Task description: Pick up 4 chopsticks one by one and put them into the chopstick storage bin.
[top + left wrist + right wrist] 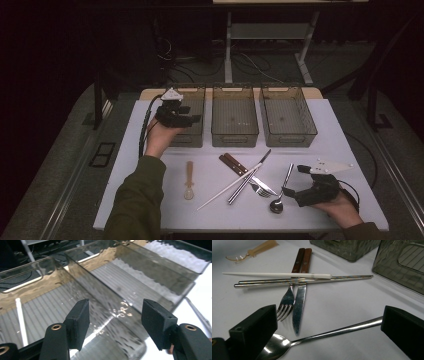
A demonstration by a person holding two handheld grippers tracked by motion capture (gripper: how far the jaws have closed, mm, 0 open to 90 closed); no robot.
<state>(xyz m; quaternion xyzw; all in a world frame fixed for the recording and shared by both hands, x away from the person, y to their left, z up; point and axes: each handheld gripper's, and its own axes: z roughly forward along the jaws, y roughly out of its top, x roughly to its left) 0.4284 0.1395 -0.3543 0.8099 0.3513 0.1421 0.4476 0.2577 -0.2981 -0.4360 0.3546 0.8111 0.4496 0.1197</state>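
Two clear bins sit empty along the far side of the white table [310, 155] — the middle bin [234, 138] and the right bin [295, 139], just beside each other. Near the table's middle, a wooden-handled fork [287, 300] and knife [299, 305] lie side by side. A pair of metal chopsticks [299, 281] and one white chopstick [274, 275] lie across them. An amber plastic spoon [189, 180] lies apart, to their left.

Glossy metal spoon [287, 343], ribbed translucent-plastic bin [50, 312]
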